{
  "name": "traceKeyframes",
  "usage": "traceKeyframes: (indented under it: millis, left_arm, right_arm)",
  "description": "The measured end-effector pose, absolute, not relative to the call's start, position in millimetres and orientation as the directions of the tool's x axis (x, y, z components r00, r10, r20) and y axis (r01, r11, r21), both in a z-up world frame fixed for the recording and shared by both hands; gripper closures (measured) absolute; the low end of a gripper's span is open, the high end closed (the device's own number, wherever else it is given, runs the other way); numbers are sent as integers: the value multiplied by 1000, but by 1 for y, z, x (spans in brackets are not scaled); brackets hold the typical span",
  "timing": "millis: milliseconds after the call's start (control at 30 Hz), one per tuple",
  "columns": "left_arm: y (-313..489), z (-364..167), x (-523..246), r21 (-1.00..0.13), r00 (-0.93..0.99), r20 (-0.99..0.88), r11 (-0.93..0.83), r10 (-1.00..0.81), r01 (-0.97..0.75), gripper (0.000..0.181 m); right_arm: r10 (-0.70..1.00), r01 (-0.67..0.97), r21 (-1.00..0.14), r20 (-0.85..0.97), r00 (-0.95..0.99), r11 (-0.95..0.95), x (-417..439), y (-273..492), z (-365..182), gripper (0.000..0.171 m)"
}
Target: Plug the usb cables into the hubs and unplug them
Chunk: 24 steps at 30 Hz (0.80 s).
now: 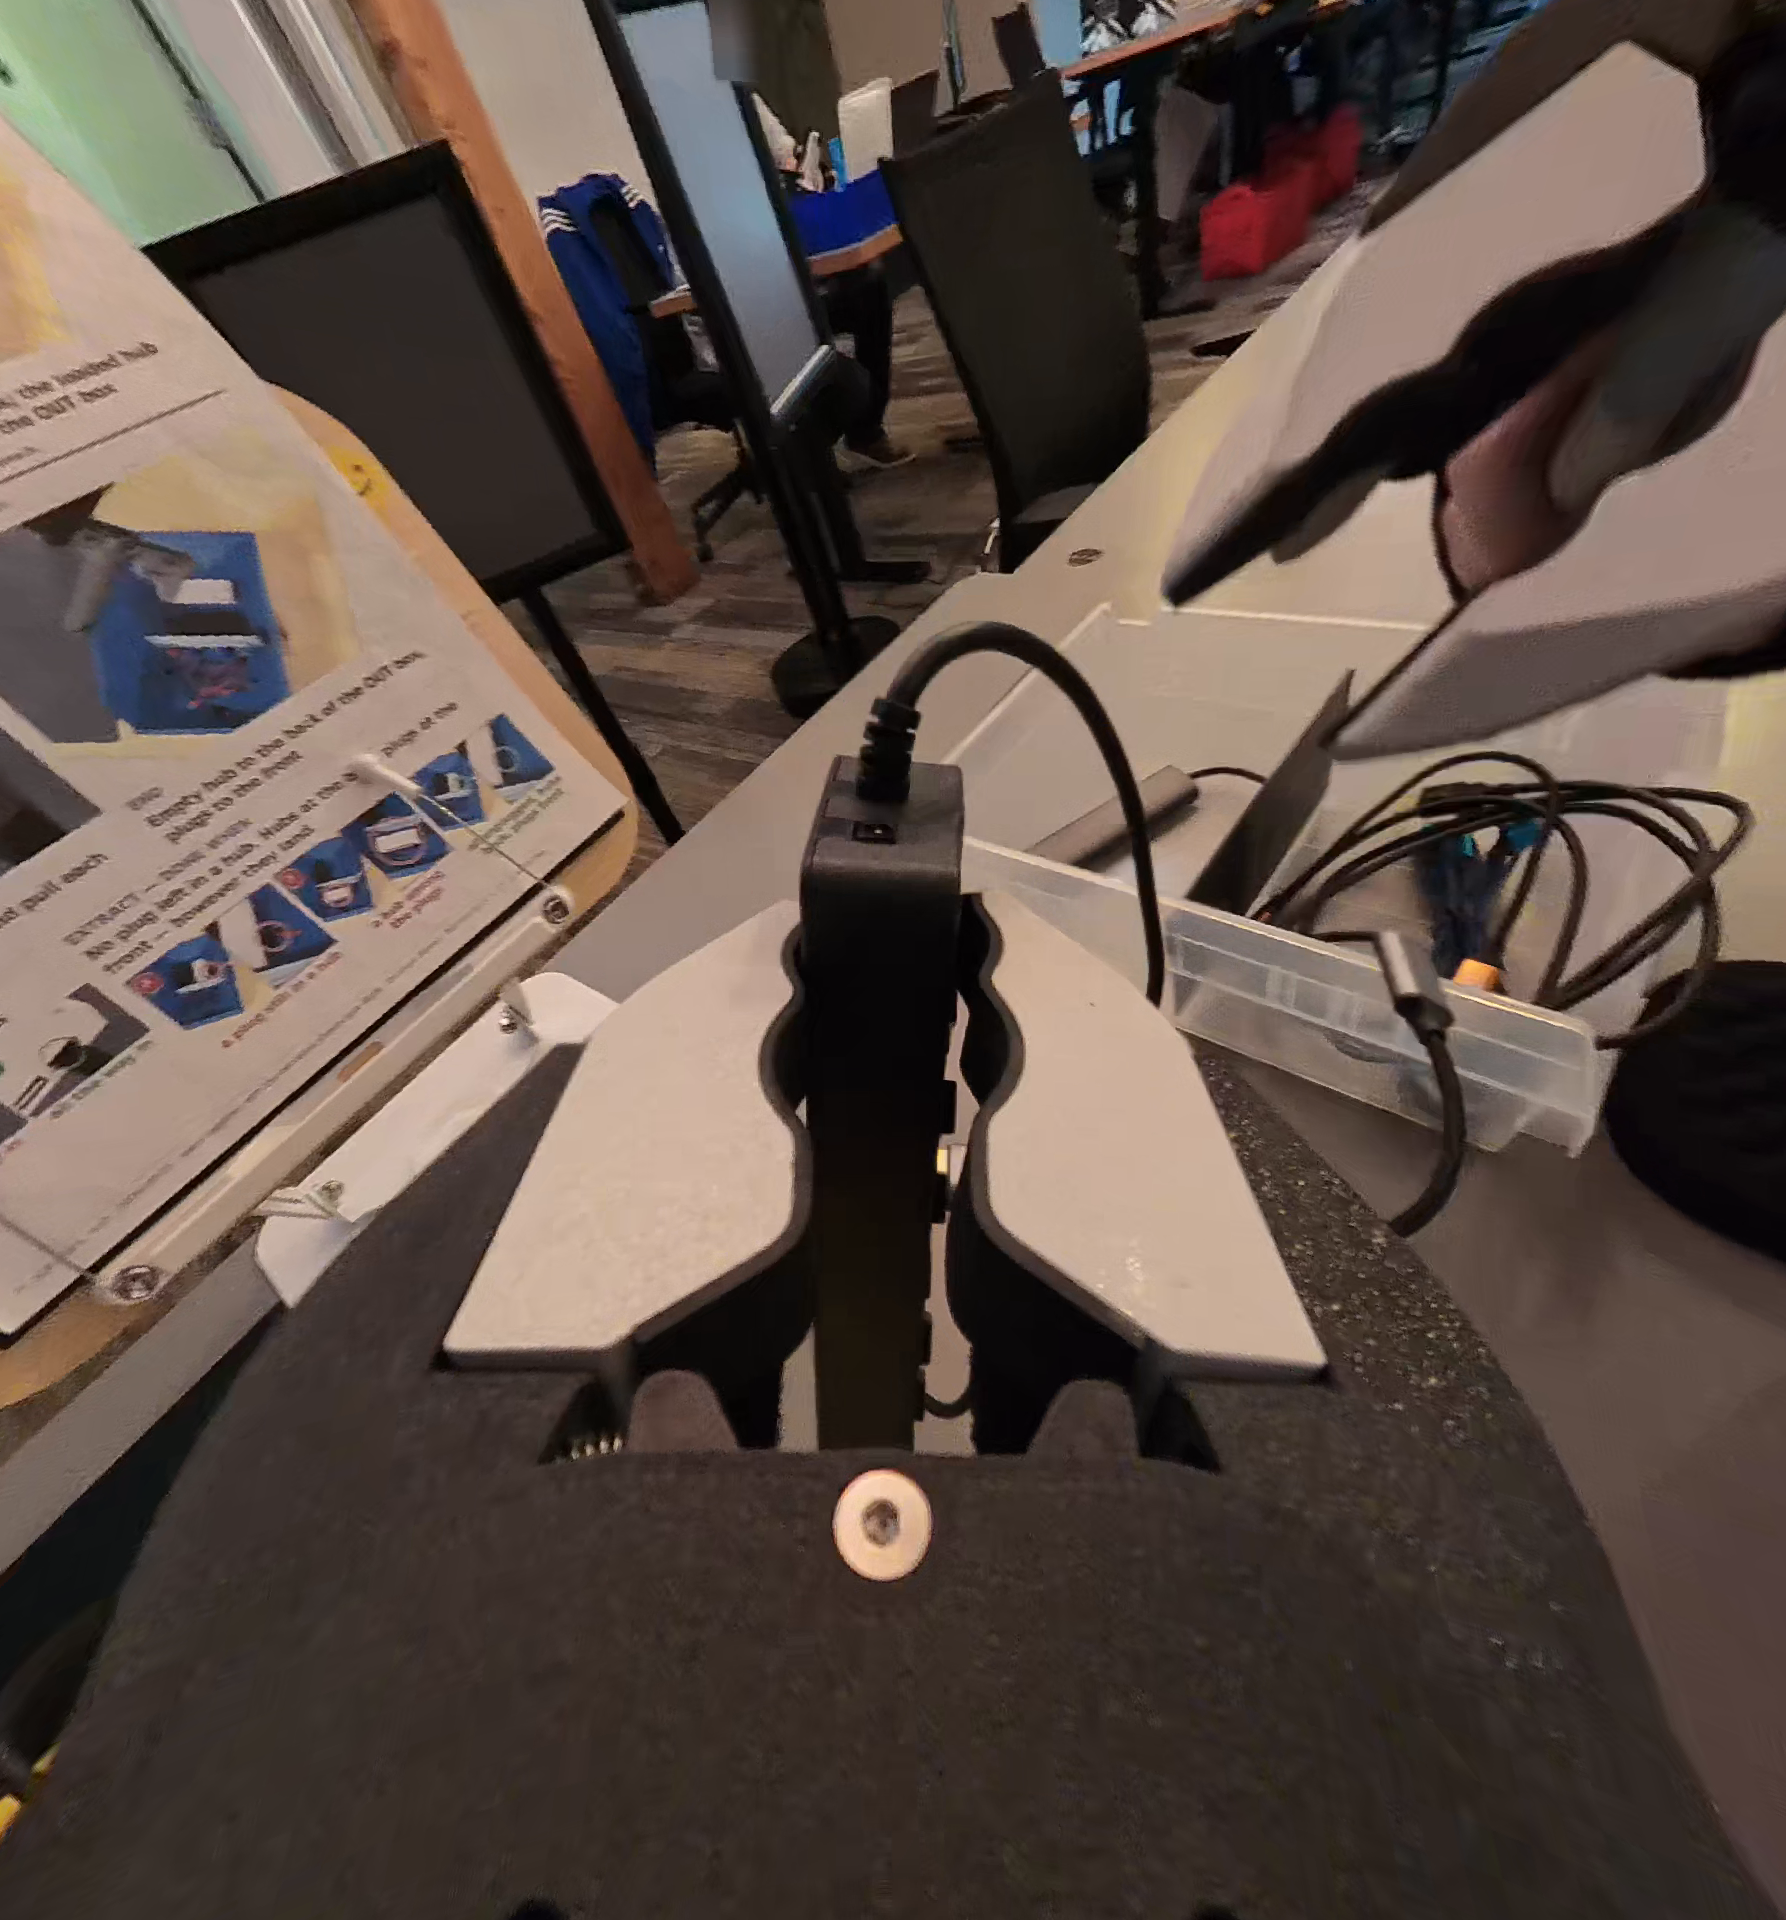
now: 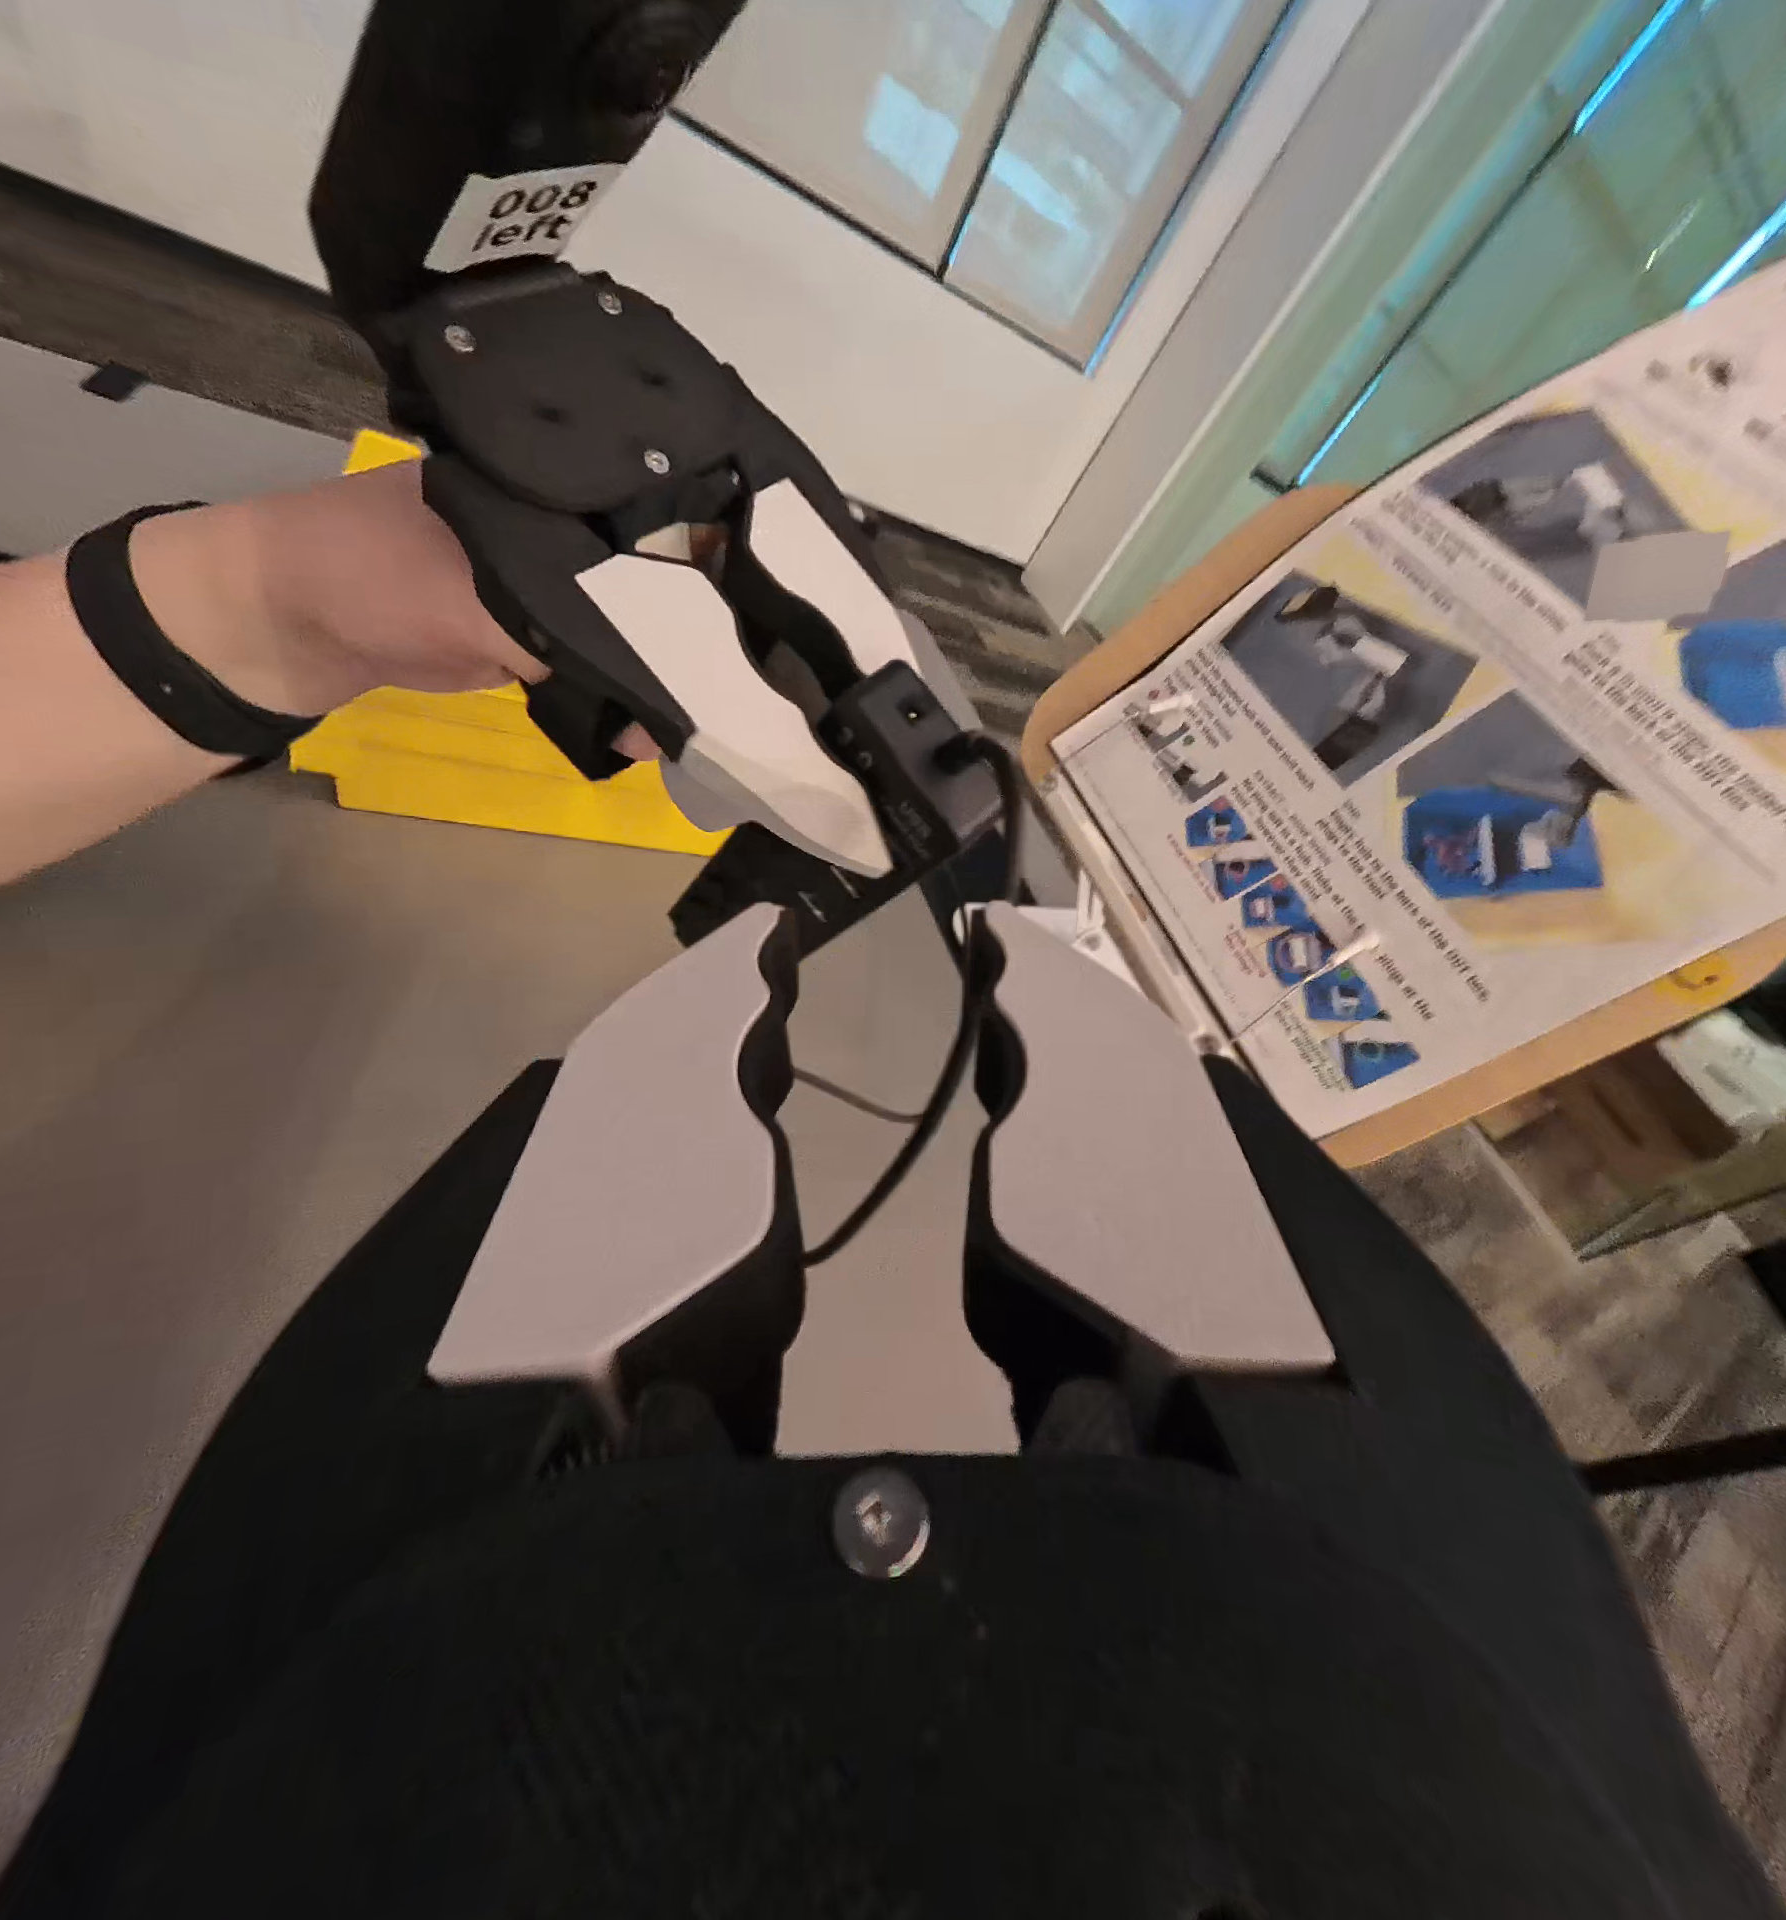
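My left gripper [image 1: 884, 920] is shut on a black USB hub [image 1: 889, 842] and holds it upright above the grey table. The hub's own black cable [image 1: 1065, 686] arcs out of its top and down to the right. My right gripper [image 2: 884, 925] is open and empty. In the left wrist view it [image 1: 1253, 665] hovers up and right of the hub, apart from it. In the right wrist view the left gripper [image 2: 847, 790] with the hub [image 2: 915, 758] is just ahead, and the hub's cable [image 2: 920, 1101] hangs behind the gap between my right fingers.
A clear plastic tray [image 1: 1315, 1018] holds tangled USB cables [image 1: 1595, 852], with a grey hub [image 1: 1138, 810] behind it. An instruction board [image 1: 245, 831] stands at the table's edge. A yellow block [image 2: 494, 769] lies beyond the person's hand [image 2: 349, 613]. Chairs stand past the table.
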<state>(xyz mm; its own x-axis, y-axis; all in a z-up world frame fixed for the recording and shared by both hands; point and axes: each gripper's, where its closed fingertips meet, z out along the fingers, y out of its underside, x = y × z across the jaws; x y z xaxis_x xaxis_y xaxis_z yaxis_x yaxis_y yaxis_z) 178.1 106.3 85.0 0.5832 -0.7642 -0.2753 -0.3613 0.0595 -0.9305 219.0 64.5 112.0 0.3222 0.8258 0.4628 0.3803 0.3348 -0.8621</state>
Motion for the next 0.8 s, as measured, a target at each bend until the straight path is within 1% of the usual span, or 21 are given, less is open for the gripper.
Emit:
traceKeyframes:
  millis: [33,100,133,200,233,267,333,367,400,467,533,567,633,700,800]
  left_arm:
    - [102,85,179,-933,570,-264,56,-778,-356,157]
    - [90,87,183,-933,518,-250,61,-818,-355,157]
    - [83,88,185,-933,490,-248,71,-836,-352,156]
    - [68,93,190,-933,424,-252,103,-870,-343,156]
    - [60,95,192,-934,393,-250,114,-885,-337,156]
    - [53,99,193,-939,366,-245,125,-898,-321,156]
    - [42,108,194,-952,328,-226,136,-917,-275,156]
    - [38,111,195,-957,313,-215,136,-925,-254,156]
    - [36,114,195,-962,303,-204,134,-931,-237,156]
    - [34,116,195,-967,287,-189,128,-939,-219,157]
    - [35,115,196,-971,282,-171,112,-944,-211,157]
    - [35,113,197,-971,277,-167,108,-946,-215,157]
    - [38,110,197,-969,284,-164,101,-945,-224,157]
    - [37,110,196,-972,270,-153,95,-951,-213,157]
    - [39,109,193,-970,278,-159,97,-947,-221,157]
  right_arm:
    - [827,362,-863,469,311,353,224,64,113,139]
    - [856,302,-895,417,306,328,234,70,111,135]
    - [882,252,-923,360,304,290,237,75,110,132]
    - [950,122,-975,210,230,186,240,77,107,131]
    - [974,44,-991,129,186,123,242,78,107,133]
    - [986,-20,-999,38,164,42,244,85,107,139]
    - [986,-67,-994,-99,135,-91,243,97,100,142]
    - [989,-41,-993,-111,95,-107,238,93,93,142]
    - [995,4,-997,-82,57,-82,229,86,86,142]
    - [999,67,-997,36,40,33,210,76,75,140]
    - [994,85,-991,104,-17,105,189,61,70,130]
    - [993,87,-990,106,-49,110,180,54,68,129]
    - [992,78,-990,116,-52,119,170,52,67,132]
    - [990,58,-992,106,-97,112,166,45,66,137]
    - [984,50,-997,50,-173,60,165,34,67,130]
